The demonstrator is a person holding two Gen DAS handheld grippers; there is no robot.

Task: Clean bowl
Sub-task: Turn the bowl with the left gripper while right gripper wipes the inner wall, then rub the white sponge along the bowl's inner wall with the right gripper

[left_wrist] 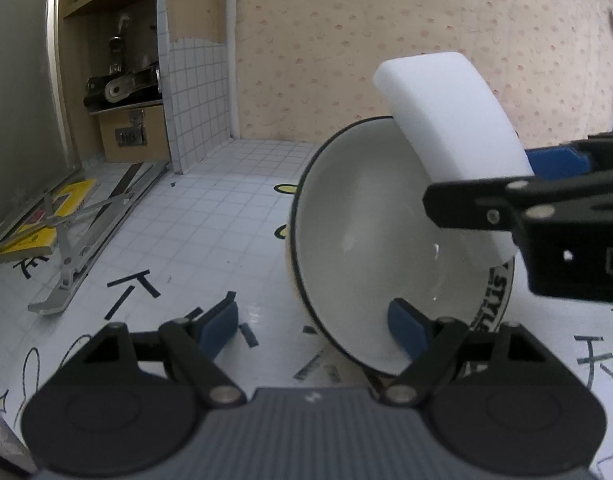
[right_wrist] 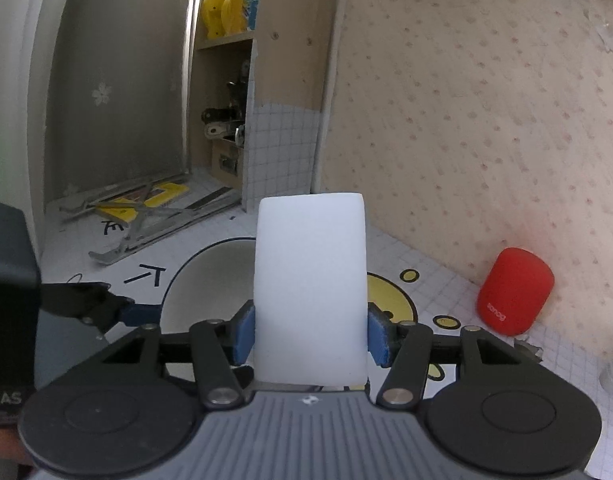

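A white bowl (left_wrist: 366, 240) with a dark rim stands tilted on its side on the table, its opening facing left in the left wrist view. My left gripper (left_wrist: 312, 324) is open; its right blue pad (left_wrist: 406, 326) sits inside the bowl's lower rim and its left pad (left_wrist: 220, 326) stands well clear of the bowl. My right gripper (right_wrist: 310, 332) is shut on a white sponge block (right_wrist: 310, 292), which pokes forward above the bowl (right_wrist: 210, 280). In the left wrist view the sponge (left_wrist: 446, 120) reaches over the bowl's upper right rim, held by the right gripper (left_wrist: 506, 196).
The table has a white grid cover (left_wrist: 210, 216) with black marks and yellow cartoon shapes. A folded metal stand (left_wrist: 86, 232) and a yellow book (left_wrist: 46, 220) lie at the far left. A red cylinder (right_wrist: 514, 292) stands by the wall on the right. A shelf (left_wrist: 122, 80) holds tools.
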